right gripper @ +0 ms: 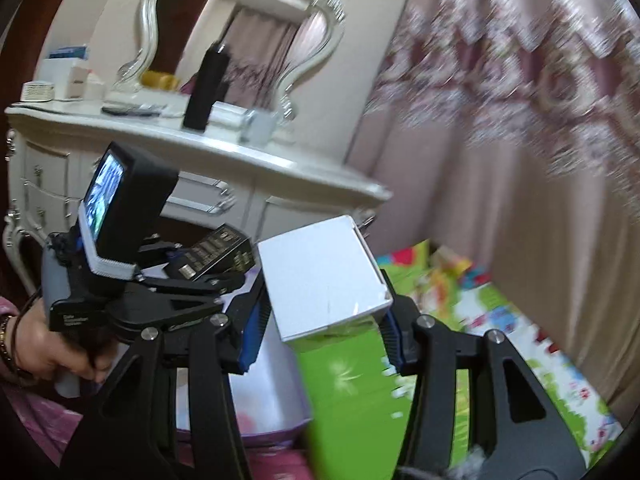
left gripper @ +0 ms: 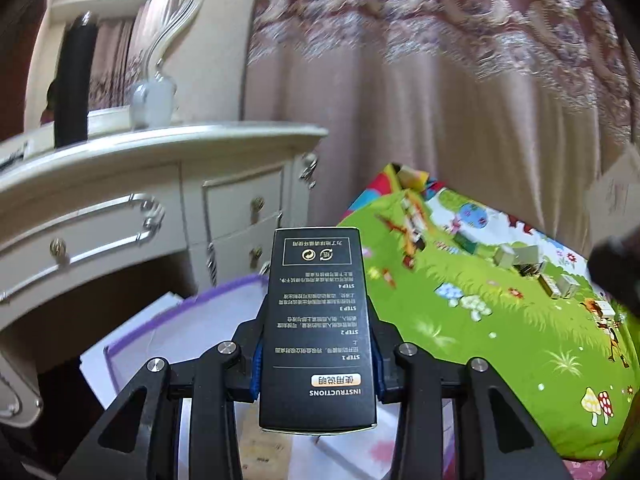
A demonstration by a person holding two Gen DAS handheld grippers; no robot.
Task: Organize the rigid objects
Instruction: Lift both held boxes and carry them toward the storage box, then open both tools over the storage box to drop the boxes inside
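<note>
My left gripper (left gripper: pixel 316 364) pinches a black box (left gripper: pixel 316 320) printed with instructions, standing at the lower centre of the left wrist view, over a white bin with a purple rim (left gripper: pixel 176 312). My right gripper (right gripper: pixel 320 320) clamps a white and green box (right gripper: pixel 324 280) at the centre of its view. At the left of that view my left hand (right gripper: pixel 44 344) grips the other tool. A cream dresser (left gripper: pixel 120 208) fills the left, a bright play mat (left gripper: pixel 500 300) the right.

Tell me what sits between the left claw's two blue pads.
In the left wrist view, a black box printed with instructions sits between the blue pads of the left claw, gripped on both sides.
</note>
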